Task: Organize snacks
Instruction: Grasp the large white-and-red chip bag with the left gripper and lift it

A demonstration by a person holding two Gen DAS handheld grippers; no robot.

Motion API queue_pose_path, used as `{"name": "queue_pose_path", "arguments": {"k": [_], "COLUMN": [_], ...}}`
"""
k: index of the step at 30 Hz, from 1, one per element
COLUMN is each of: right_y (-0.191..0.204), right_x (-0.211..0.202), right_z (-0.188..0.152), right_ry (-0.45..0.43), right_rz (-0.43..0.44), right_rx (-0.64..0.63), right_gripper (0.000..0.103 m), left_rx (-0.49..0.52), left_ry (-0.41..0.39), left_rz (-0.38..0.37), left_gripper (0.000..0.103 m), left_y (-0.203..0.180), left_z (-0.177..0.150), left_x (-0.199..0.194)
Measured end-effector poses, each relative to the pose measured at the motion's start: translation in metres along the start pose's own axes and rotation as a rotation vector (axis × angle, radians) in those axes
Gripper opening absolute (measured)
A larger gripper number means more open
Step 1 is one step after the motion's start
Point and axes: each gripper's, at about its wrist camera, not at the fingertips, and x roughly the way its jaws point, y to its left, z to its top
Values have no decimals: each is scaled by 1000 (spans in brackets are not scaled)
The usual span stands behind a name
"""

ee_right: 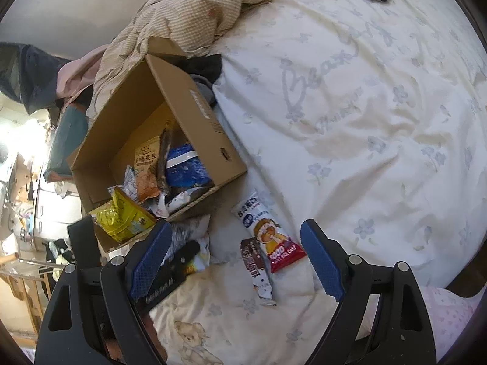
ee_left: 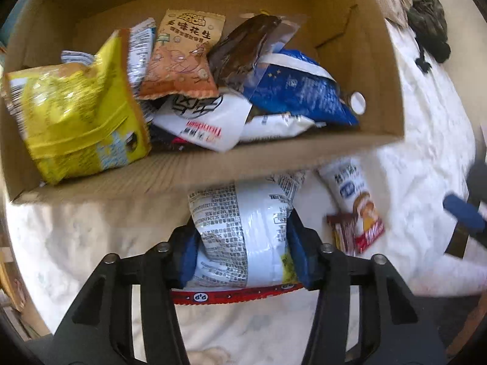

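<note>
An open cardboard box stands on the bed and holds several snacks, among them a yellow bag, an orange peanut packet and a blue bag. Just in front of the box lies a white snack packet with small print and a red bottom strip. My left gripper points down on it, and both blue pads press its sides. To its right, a white-and-red packet and a small brown packet lie on the sheet. Above these two hangs my right gripper, open and touching nothing.
The box sits at the left of a cream flowered sheet. A beige checked quilt is bunched behind the box. A dark garment lies farther back on the bed. Pink dotted fabric shows at the lower right.
</note>
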Motion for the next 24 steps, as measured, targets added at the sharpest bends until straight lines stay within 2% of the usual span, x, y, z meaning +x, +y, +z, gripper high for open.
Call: {"name": "queue_pose_path", "arguments": {"k": [6,11,15,18,20,24], "right_y": [7,11,14,19,22,31], "right_x": [0,0,2,3,6,17], "right_z": [-3,-8,-13,-16,-17,-23], "right_ry": [4,8,25,30,36,67], "right_rz": [11,13,17,9,4,-20], "right_rx": [-18,-29,-41,-62,-74,-115], "right_gripper": [89,89,89,89,89,89], "left_rx": [-4,-36,-31,-30,-53,-115], "left_ry": [44,9,3,-41,-68,-104], "left_rz": [0,1,7,41,74,83], "left_gripper": [41,41,41,41,41,41], "left_y": [12,27,45,56,70,93], "left_z": [-37,-68,-73,-72,-75,-72], "left_x": [-15,-41,-63,-82,-96,-113]}}
